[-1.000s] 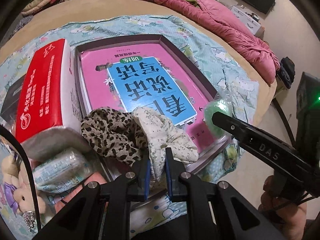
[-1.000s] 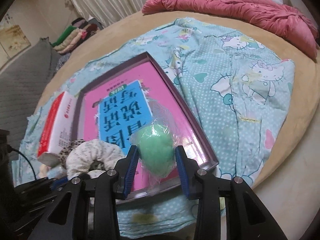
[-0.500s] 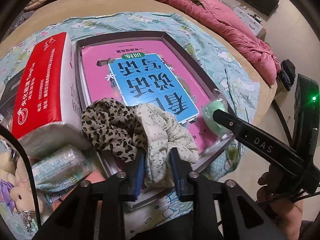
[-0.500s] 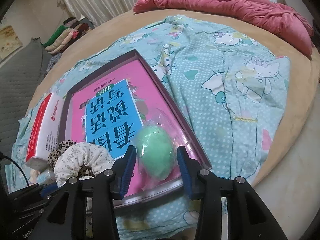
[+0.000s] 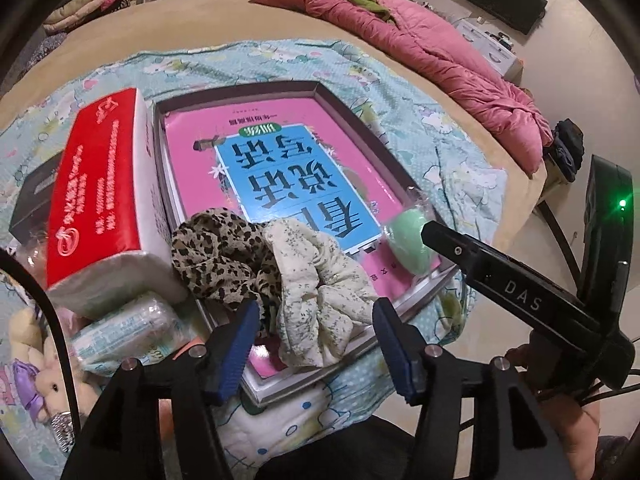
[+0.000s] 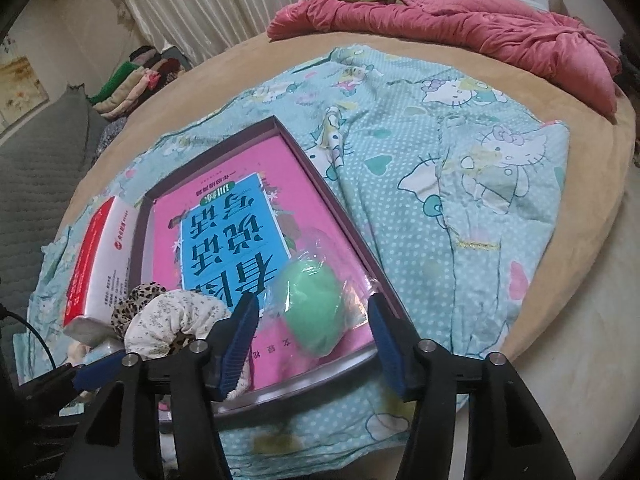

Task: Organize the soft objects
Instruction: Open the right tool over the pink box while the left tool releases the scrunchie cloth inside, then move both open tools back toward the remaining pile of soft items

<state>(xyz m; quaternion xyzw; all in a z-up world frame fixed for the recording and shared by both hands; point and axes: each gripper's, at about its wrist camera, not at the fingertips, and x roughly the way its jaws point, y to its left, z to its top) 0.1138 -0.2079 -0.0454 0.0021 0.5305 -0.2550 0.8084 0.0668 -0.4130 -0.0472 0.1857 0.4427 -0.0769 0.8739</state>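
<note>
- The tray (image 5: 362,118) lies on the bed, on a cartoon-print sheet (image 6: 460,184), with a pink book (image 5: 280,168) lying flat inside it; everything here is placed against that tray.
- Left gripper (image 5: 316,344): its jaws have just been opening and now stand released. The cream scrunchie (image 5: 320,280) sits between them at the tray's near edge, and neither pad appears to press on it.
- A leopard scrunchie (image 5: 218,250) lies touching the cream one, toward the tray's near left corner.
- Right gripper (image 6: 312,340): its jaws have also just been opening and are let go. The green puff (image 6: 312,304), in a clear wrapper, rests in the tray's near right corner between the pads, with a gap on each side.
- So three soft things look to be set down in the tray along its near edge. That part seems done.
- Still outside the tray, on its left: a red tissue pack (image 5: 100,184) hard against the tray wall, a small wrapped tissue pack (image 5: 120,326) below it, and a plush toy (image 5: 30,364) at the view's edge.
- I would guess those are what is left, if they count as soft objects; the task does not say.
- Both grippers hang low over the near edge, so lifting clear without snagging the cream scrunchie's loose cloth is the thing to watch.
</note>
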